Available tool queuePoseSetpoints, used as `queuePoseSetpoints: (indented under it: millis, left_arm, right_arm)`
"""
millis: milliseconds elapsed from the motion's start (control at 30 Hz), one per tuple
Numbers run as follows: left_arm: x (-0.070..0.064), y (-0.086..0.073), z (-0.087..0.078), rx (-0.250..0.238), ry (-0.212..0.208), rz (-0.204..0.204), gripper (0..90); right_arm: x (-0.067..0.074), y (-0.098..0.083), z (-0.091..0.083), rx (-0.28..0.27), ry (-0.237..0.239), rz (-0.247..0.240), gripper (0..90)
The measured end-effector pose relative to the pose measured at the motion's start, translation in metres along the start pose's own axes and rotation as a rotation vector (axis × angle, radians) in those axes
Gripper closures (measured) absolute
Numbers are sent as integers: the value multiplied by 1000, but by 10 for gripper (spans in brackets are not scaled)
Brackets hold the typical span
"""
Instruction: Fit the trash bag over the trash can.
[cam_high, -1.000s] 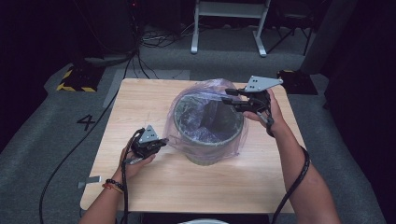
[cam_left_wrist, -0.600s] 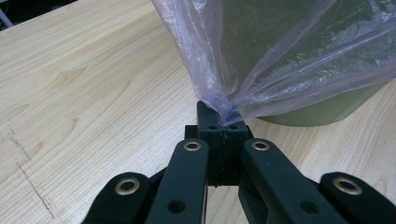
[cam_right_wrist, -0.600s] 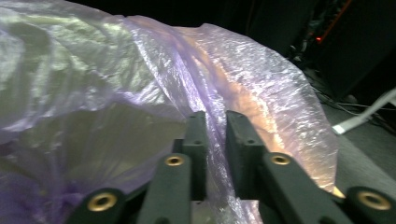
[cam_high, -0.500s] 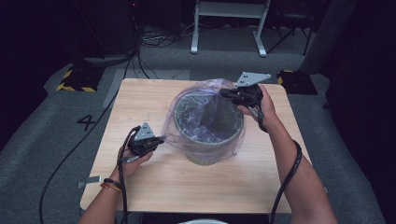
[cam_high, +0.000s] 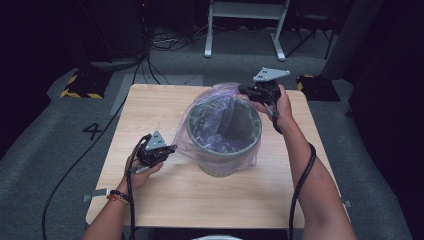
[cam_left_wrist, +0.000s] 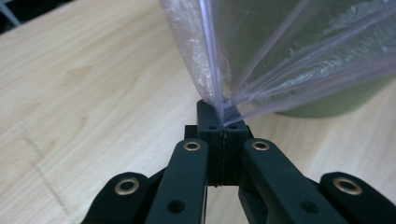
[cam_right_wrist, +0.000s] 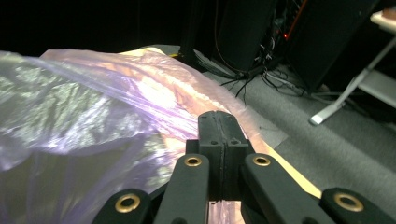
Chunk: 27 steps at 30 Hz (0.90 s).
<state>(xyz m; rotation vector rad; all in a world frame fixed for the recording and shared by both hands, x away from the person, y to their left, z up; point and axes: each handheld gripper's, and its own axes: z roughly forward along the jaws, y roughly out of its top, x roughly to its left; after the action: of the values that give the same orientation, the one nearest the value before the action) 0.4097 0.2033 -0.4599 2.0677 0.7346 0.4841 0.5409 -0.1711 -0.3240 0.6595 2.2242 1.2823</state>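
Translucent lilac plastic, a thin bag (cam_high: 220, 127) lining the round grey-green bin (cam_high: 225, 165) on the pale wooden table (cam_high: 165, 200), sits between my two claws. At the left, my left gripper (cam_left_wrist: 223, 122) is clamped on a gathered corner of the bag low beside the bin, film fanning up taut from its tips. At the right, my right gripper (cam_right_wrist: 218, 122) has just closed at the far rim; its jaws meet, with crinkled film bunched against them.
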Motion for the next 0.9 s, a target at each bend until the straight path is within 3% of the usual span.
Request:
queuePoseSetpoints:
  millis: [167,500,733,900]
  left_arm:
    - [6,3,4,-28,-4,-33,895]
    - [6,7,29,32,-9,-19,898]
    - [5,5,45,96,-23,-13,899]
    - [7,-1,45,129,-30,-19,899]
  right_arm:
    - [-14,-13,9,28,-4,60,900]
    - [-35,-58,17,87,-33,178,900]
    - [-34,-91,22,114,-14,239,900]
    - [-28,-112,21,145,-3,245,900]
